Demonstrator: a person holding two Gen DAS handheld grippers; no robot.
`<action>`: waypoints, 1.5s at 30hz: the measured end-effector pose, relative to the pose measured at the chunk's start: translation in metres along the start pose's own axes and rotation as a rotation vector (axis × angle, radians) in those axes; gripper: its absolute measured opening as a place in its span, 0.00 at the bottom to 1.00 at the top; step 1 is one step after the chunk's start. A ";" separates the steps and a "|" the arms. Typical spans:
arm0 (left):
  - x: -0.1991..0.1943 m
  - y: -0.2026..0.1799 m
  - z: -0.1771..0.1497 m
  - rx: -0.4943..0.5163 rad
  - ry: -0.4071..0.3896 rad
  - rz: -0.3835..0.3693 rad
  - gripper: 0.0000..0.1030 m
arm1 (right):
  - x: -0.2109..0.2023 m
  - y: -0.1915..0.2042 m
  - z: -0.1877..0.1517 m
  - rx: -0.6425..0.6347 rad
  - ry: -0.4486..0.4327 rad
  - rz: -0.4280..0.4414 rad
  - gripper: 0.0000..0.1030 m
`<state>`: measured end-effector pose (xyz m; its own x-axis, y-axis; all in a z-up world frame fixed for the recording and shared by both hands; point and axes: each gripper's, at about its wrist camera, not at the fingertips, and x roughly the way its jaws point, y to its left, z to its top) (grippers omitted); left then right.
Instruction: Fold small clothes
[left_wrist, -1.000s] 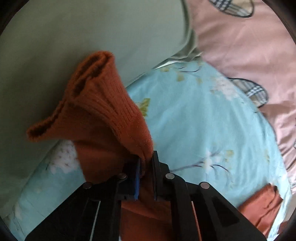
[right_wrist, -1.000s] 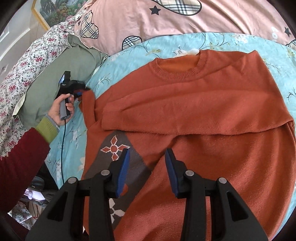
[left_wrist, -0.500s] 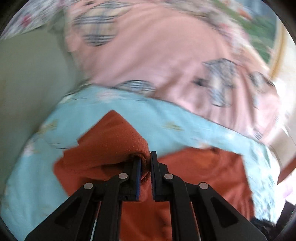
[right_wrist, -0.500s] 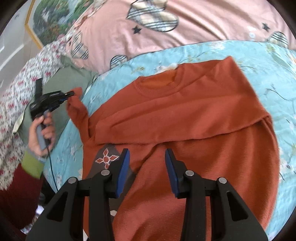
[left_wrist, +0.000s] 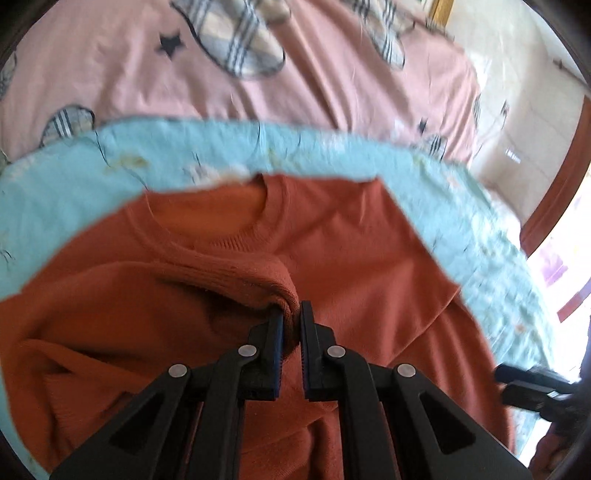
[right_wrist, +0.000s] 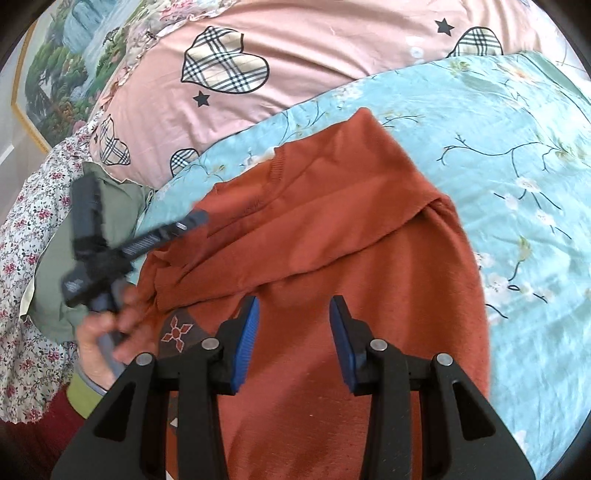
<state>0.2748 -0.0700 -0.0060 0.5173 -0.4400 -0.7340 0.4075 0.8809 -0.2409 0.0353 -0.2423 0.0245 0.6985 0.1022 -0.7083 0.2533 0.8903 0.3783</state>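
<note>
A rust-orange knit sweater (right_wrist: 332, 236) lies on a light blue floral sheet (right_wrist: 498, 122), its right sleeve folded across the chest. My left gripper (left_wrist: 291, 319) is shut on the ribbed cuff of the left sleeve (left_wrist: 255, 280) and holds it over the chest, below the round neckline (left_wrist: 210, 225). The left gripper also shows in the right wrist view (right_wrist: 166, 230), over the sweater's left side. My right gripper (right_wrist: 293, 314) is open and empty above the sweater's lower body.
A pink quilt with plaid hearts (right_wrist: 295, 55) lies behind the sweater. A green pillow (right_wrist: 62, 229) and floral fabric (right_wrist: 22, 258) are at the left. A framed picture (right_wrist: 55, 74) hangs at the far left. A brown patterned patch (right_wrist: 177, 328) shows on the sweater's lower left.
My left gripper has swung the sleeve cuff from out beside the green pillow inward over the sweater's chest. The right gripper has stayed open, shifting slightly above the lower body.
</note>
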 end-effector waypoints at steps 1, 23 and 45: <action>0.005 -0.001 -0.002 0.000 0.014 -0.003 0.07 | 0.001 -0.001 0.000 0.004 0.002 0.000 0.40; -0.110 0.151 -0.106 -0.360 -0.034 0.357 0.50 | 0.129 0.121 0.053 -0.361 0.085 -0.058 0.50; -0.096 0.151 -0.102 -0.316 -0.003 0.408 0.34 | 0.103 -0.012 0.077 0.100 -0.008 -0.094 0.24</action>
<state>0.2100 0.1234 -0.0365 0.5890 -0.0499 -0.8066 -0.0752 0.9904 -0.1161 0.1560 -0.2766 -0.0072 0.6734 0.0163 -0.7391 0.3835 0.8470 0.3681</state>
